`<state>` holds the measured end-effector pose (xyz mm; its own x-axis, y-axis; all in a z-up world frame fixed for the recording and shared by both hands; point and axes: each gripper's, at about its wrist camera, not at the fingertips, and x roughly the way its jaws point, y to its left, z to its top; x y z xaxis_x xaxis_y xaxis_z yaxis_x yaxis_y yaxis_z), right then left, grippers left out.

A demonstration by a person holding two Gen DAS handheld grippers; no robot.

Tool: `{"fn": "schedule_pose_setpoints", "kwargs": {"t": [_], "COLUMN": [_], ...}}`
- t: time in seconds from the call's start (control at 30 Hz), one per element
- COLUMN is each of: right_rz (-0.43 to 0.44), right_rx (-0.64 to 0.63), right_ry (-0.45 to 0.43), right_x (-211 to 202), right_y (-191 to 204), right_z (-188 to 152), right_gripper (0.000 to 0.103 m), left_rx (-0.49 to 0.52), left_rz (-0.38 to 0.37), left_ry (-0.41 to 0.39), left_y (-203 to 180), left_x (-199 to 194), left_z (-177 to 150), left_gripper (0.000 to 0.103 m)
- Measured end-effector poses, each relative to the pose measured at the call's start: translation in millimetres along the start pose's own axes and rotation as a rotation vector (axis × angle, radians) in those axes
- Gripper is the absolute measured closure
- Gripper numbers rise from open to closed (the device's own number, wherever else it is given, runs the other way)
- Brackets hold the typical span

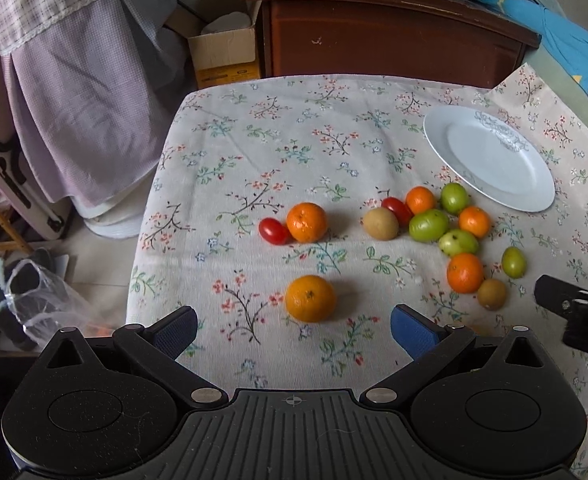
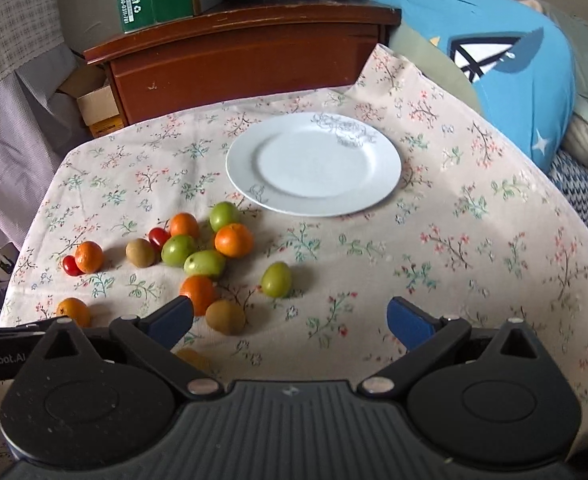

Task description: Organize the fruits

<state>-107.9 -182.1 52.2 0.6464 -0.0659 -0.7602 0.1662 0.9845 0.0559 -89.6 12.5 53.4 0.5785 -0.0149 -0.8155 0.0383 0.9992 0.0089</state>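
We hold both tongs low over the near edge of the table. The left tongs point(image 1: 294, 330) are spread wide and pinch nothing; an orange point(image 1: 310, 298) lies on the cloth just beyond the gap between their blue pads point(image 1: 412, 334), a little nearer the left one. The right tongs point(image 2: 290, 320) are spread just as wide and empty too. A kiwi point(image 2: 225, 317) lies just right of their left pad, touching or nearly touching a second orange point(image 2: 198, 294) beyond it, and a green fruit point(image 2: 277, 279) lies a little farther out, left of the gap's middle.

Farther out, the rest of the fruit lies loose on the cloth point(image 2: 434, 280): a tight cluster point(image 2: 202, 240) of oranges, green fruit, a kiwi and a cherry tomato, then to its left an orange with another tomato point(image 1: 273, 231) against it.

The plate point(image 2: 386, 160) stands at the far right of the fruit, bare. As we judge it, nothing is organized yet: every fruit we see is still off the plate, so the whole job is left, if the plate is the goal. The left tongs are best placed for the near orange.
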Motion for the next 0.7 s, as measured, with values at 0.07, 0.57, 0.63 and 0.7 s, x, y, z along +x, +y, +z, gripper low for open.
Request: {"fn": "schedule_pose_setpoints", "kwargs": {"t": [0.07, 0.57, 0.63, 0.7], "right_rz": [-0.012, -0.074, -0.076, -0.076], "right_rx": [0.002, -0.045, -0.05, -0.052], "right_ry": [0.012, 0.104, 0.105, 0.11], "right_x": [-0.5, 4.5, 5.3, 6.5], "right_y": [3.8, 14.3, 15.6, 15.8], "right_z": [-3.0, -8.8, -9.2, -9.2], "right_gripper": [0.001, 0.001, 0.001, 0.001], "left_rx": [0.001, 0.012, 0.01, 0.007], "left_rz": [-0.001, 0.034, 0.035, 0.036], "left_ry": [0.004, 0.014, 0.018, 0.021], "left_y": [-2.1, -11.0, -10.0, -9.2], "left_x": [-1.0, -2.2, -1.1, -0.1], "left_z": [-0.6, -5.6, -5.6, -5.7], "left_gripper": [0.0, 0.0, 0.0, 0.0]}}
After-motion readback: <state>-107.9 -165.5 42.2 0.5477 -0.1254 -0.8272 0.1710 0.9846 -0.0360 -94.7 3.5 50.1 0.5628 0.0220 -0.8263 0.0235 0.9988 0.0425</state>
